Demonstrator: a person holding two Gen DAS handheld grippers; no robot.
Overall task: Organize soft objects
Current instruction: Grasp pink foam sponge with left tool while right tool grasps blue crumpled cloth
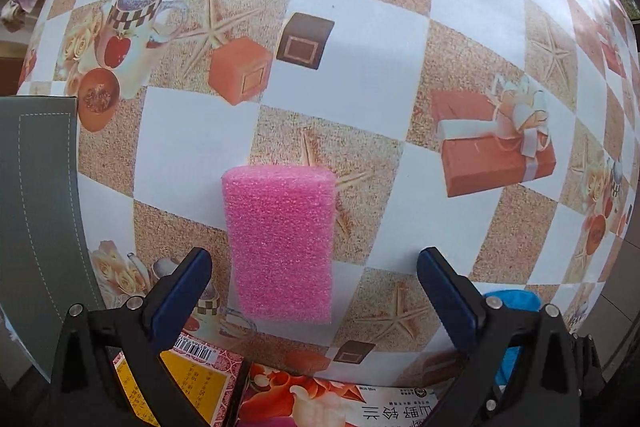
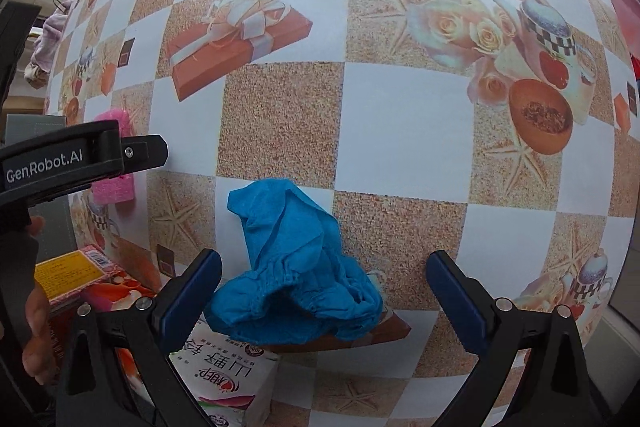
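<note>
A pink foam sponge lies flat on the patterned tablecloth, just ahead of my left gripper, which is open with its blue pads on either side of the sponge's near end, apart from it. A crumpled blue cloth with an elastic edge lies in front of my right gripper, which is open and empty, the cloth's near part between its fingers. The cloth also peeks out behind the left gripper's right finger. The sponge shows at the left of the right wrist view, partly behind the left gripper's body.
A white printed carton and a red-yellow box lie at the table's near edge. The carton and box also show below the left gripper. A grey stitched mat lies at left. A hand holds the left gripper.
</note>
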